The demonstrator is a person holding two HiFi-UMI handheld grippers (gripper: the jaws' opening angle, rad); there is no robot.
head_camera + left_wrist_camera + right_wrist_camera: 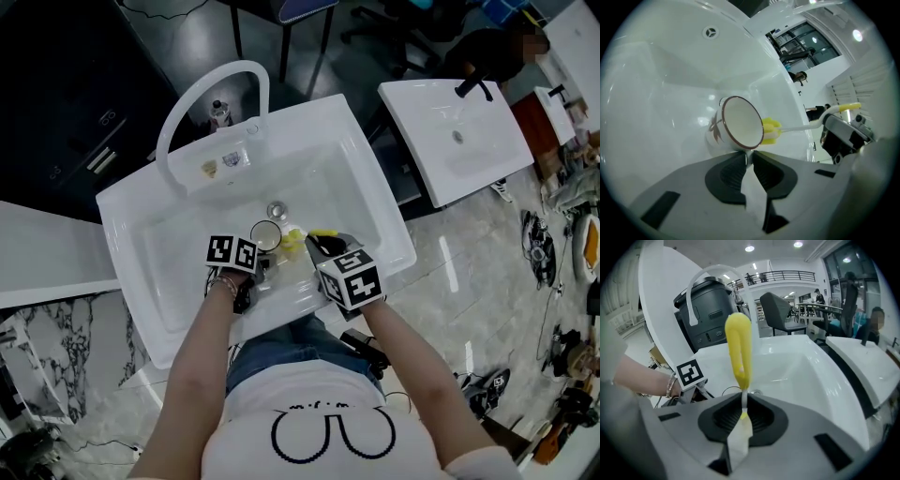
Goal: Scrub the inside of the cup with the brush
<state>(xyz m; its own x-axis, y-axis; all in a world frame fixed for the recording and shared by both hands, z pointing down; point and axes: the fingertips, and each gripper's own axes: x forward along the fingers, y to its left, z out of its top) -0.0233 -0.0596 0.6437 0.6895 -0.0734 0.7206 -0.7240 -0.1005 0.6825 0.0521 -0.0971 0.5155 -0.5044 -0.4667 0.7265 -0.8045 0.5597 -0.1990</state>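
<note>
A person stands at a white sink [375, 192] with a curved white tap [202, 89], seen from above by the head camera. Each hand holds a hand-held gripper over the near side of the basin.

The left hand-held gripper [749, 157] is clenched on a cup [740, 123]. Its two dark jaws stand almost together and pinch a white part at the cup's lower edge. Whether that part is the handle or the wall cannot be made out. The cup is white with a dark red rim and a brown leaf print on its side. It is tipped over, with its open mouth turned towards this gripper's camera and slightly to the right, just beyond the jaw tips. It sits within the basin, on the person's side of the drain [710, 32].

The right hand-held gripper [743, 405] is grasping the brush [797, 127], with its jaws closed tight on the thin white part of the shaft. The yellow handle end [739, 343] sticks up past the jaws. From this gripper the white shaft runs across to a yellow sponge head [771, 131]. The sponge head sits just outside the cup, beside the right side of its rim.

The two grippers are near each other, side by side. The cup and the sponge head lie between them.
</note>
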